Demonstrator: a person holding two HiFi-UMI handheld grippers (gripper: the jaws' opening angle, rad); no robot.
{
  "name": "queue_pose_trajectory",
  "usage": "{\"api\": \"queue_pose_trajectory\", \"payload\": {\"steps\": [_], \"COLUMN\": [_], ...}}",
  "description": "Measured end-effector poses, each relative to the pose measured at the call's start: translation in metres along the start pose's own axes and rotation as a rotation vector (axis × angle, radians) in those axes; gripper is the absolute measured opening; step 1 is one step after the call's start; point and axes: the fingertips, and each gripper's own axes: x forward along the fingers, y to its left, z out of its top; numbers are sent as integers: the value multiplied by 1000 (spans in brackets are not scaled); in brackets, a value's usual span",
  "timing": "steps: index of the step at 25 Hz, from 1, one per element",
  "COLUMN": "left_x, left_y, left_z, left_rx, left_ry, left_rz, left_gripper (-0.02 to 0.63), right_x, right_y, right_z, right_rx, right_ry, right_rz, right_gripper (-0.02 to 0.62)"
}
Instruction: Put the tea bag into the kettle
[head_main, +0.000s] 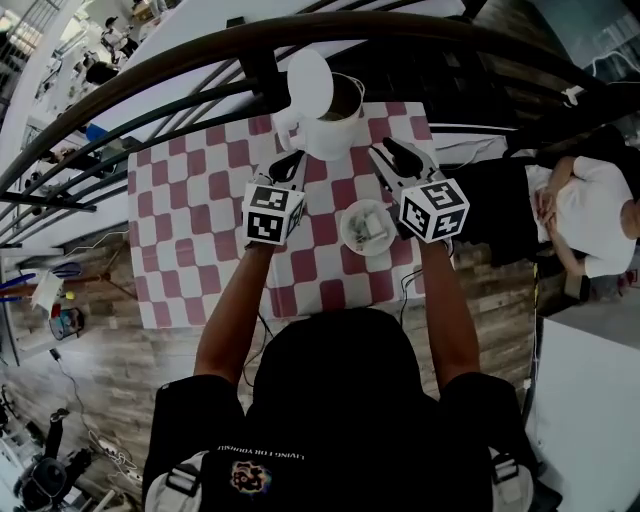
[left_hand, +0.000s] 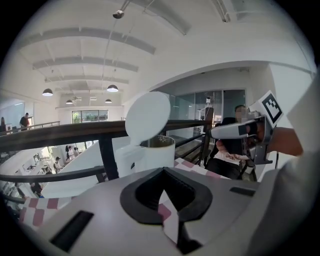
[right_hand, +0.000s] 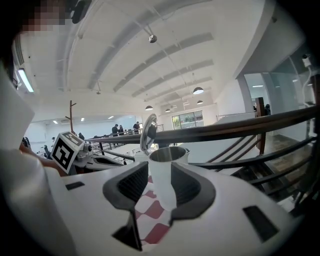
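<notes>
- kettle (head_main: 325, 125) is standing at the far edge of the checkered cloth (head_main: 180, 200); its lid (head_main: 310, 85) is tipped up and the mouth is showing, so it's ready for loading
- tea bag (head_main: 368, 226) is lying in a small white dish (head_main: 346, 236) on the person's side of the kettle, slightly to its right; there may be more than one pale packet in there, I can't separate them
- left gripper (head_main: 293, 160) is hovering just short of the kettle, at its front-left; jaws are standing slightly apart; only cloth is showing through the gap in the left gripper view; it's holding nothing
- right gripper (head_main: 390, 152) is hovering at the kettle's front-right; jaws are gaping wide; the kettle body is showing through the gap in the right gripper view but well ahead, not between the pads; it's empty
- the dish is sitting farther from the kettle than the right gripper's tips, beside its marker cube
- progress, my read: only the lid opening is looking done; the bag isn't gripped; I can't see into the kettle well enough to say what's inside
- remaining: pick the bag from the dish (the right gripper is nearest), carry it over the kettle mouth, release
</notes>
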Motion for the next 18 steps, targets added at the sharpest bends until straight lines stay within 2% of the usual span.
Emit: {"api": "queue_pose_trajectory", "payload": {"steps": [18], "left_x": [15], "left_y": [-78], "left_z": [-82], "left_rx": [23], "left_ry": [167], "left_rz": [-142], "left_gripper": [3], "right_x": [-30], "right_y": [12], "right_z": [-113], "right_rx": [85], "right_ry": [187], "right_rz": [-40], "right_gripper": [149]}}
